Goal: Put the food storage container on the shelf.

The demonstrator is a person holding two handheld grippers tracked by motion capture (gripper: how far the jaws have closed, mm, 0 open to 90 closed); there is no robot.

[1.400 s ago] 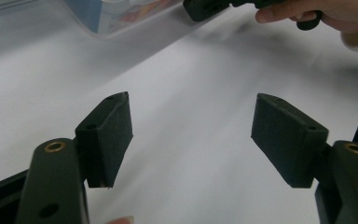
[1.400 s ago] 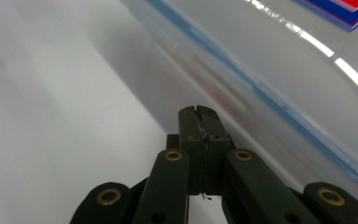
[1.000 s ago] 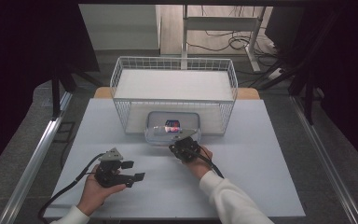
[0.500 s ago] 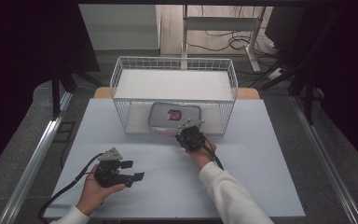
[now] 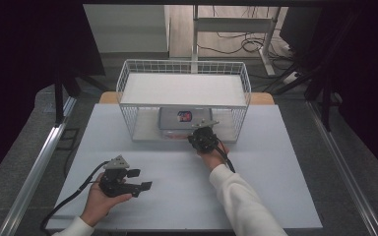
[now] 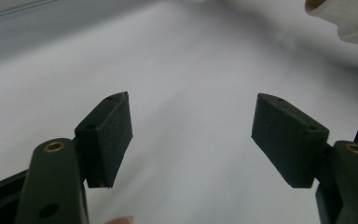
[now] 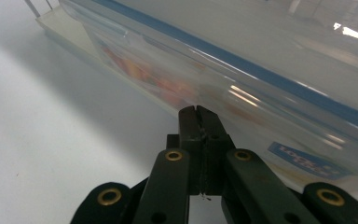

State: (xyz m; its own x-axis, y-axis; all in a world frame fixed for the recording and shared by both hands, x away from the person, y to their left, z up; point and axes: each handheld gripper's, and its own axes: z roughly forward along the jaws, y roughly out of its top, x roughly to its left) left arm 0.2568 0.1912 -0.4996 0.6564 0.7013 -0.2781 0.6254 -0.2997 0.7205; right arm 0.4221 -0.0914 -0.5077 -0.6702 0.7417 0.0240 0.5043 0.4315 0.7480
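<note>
Right gripper (image 5: 203, 137): jaws pressed together, empty, tips at the clear container (image 5: 181, 123) under the wire rack (image 5: 184, 74).
Left gripper (image 5: 137, 180): jaws apart, nothing between, resting low over the white table (image 5: 270, 162).
High view: container lid label red and blue, unreadable; dark curtains, floor cables beyond.
Left gripper view: bare white tabletop, white sleeve (image 6: 349, 21) at corner.
Right gripper view: blue lid seal, small blue label (image 7: 307, 161), text blurred.

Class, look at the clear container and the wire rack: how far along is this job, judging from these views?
Done: the clear container sits mostly under the wire rack. In hand: the right gripper, jaws shut with nothing between them, is at the container's near side; contact is unclear. Left: probably a last nudge, then withdrawing. The left gripper rests open on the table, holding nothing.
</note>
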